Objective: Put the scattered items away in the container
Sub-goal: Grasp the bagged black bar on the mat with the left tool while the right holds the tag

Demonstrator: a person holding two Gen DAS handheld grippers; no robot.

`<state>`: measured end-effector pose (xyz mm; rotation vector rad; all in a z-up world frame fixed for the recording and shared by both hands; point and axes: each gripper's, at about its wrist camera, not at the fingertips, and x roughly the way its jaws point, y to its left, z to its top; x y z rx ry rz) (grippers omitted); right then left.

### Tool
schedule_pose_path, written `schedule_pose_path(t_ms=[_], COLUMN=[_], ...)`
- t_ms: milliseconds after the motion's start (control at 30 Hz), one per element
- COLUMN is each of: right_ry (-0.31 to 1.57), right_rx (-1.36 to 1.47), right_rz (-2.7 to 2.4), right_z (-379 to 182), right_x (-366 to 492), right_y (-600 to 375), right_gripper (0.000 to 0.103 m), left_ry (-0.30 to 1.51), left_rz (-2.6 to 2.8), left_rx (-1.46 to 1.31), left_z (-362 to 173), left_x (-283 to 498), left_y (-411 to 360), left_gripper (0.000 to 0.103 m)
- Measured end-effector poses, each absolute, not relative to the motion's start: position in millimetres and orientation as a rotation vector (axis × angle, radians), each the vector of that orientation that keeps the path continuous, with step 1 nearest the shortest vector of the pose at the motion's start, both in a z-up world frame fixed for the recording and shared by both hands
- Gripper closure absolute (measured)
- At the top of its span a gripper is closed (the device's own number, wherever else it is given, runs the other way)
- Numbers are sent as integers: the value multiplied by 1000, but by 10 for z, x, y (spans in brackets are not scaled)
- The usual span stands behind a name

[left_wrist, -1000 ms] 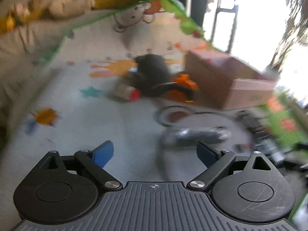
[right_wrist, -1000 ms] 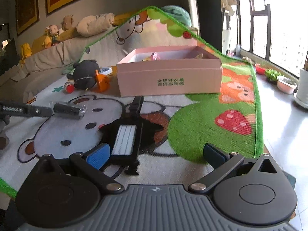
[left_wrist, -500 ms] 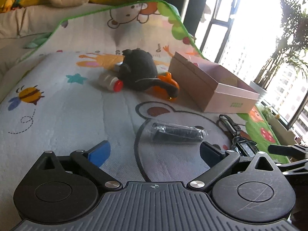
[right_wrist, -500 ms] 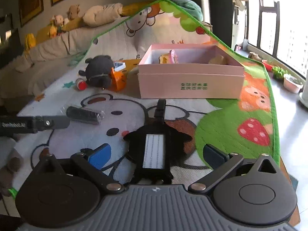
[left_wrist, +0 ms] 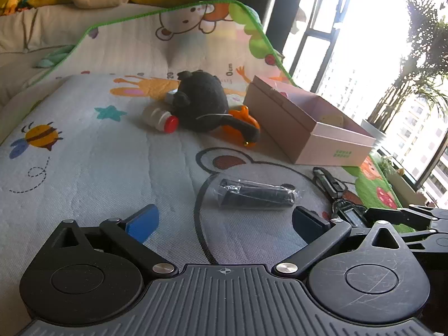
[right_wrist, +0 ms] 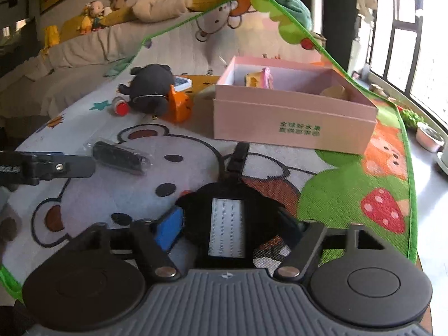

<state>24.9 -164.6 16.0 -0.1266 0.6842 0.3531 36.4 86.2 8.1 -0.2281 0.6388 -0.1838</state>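
Your right gripper [right_wrist: 228, 224] is closing its jaws around the black luggage tag [right_wrist: 226, 224], which is lying flat on the play mat [right_wrist: 336, 196] right between your fingers, though you cannot yet tell whether the pads are pressing on it. The tag's long axis is running straight ahead of you, its strap [right_wrist: 238, 156] pointing at the pink box [right_wrist: 291, 123] just beyond, so the carry is looking like a short move forward. Your left gripper [left_wrist: 224, 221] is standing wide open and empty, facing the wrapped black cylinder [left_wrist: 256, 194] lying crosswise just ahead of its fingers.
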Motion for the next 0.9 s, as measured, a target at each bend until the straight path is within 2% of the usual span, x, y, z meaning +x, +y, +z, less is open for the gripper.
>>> schedule_pose_path(t_ms=[900], right_ry=[593], right_rx=[-114], right_rz=[250], right_z=[72], right_x=[-79], right_y=[-2078], right_gripper=[32], left_ry=[696], left_rz=[-154], left_rx=[81], left_z=[103], left_x=[798], left_y=[126], left_gripper=[0])
